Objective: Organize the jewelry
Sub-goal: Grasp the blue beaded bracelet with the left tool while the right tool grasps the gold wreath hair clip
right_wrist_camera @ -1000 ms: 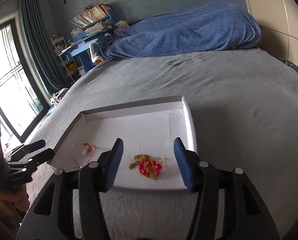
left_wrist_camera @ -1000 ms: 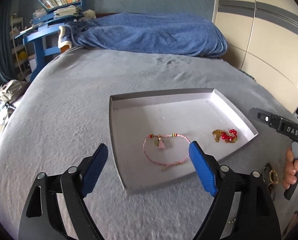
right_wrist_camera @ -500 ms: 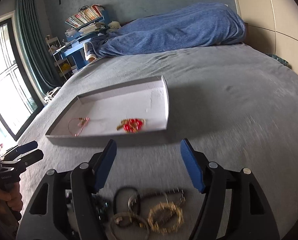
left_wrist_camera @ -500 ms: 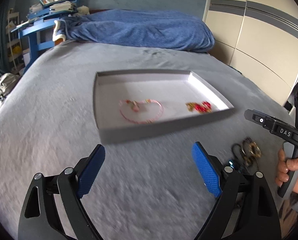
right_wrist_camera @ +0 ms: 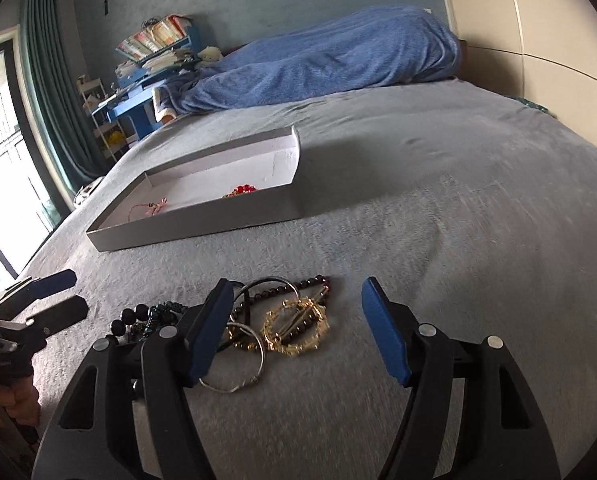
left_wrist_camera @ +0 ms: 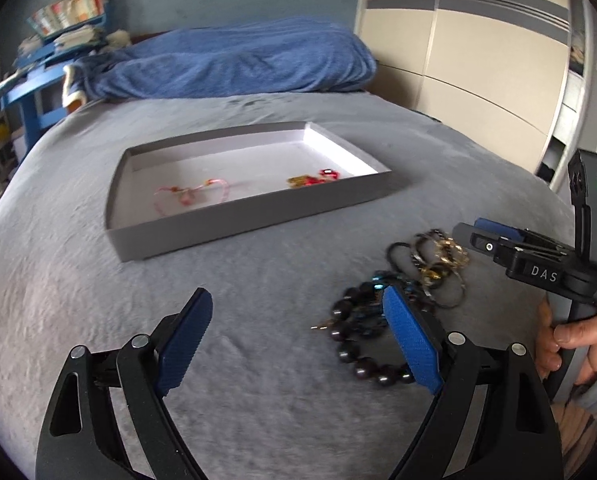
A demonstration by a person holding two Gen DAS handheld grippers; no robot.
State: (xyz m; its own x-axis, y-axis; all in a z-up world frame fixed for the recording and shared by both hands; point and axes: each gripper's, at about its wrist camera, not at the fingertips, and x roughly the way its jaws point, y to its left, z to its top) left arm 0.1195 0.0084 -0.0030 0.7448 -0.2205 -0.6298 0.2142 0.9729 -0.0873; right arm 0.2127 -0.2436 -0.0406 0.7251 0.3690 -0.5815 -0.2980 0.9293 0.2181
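A grey shallow tray lies on the bed and holds a pink string bracelet and a red-and-gold piece; the tray also shows in the right wrist view. A pile of loose jewelry lies in front of it: a dark bead bracelet, and gold and dark rings and bangles. My left gripper is open and empty, just left of the beads. My right gripper is open and empty, straddling the gold bangle and silver hoop.
The grey bed cover spreads all around. A blue blanket is heaped at the head of the bed. A wardrobe stands to the right, and a blue shelf with books and a window stand to the left.
Both grippers have pulled back from above the tray and dropped low over the bed. The loose jewelry pile has come into view in front of them. Both stay open.
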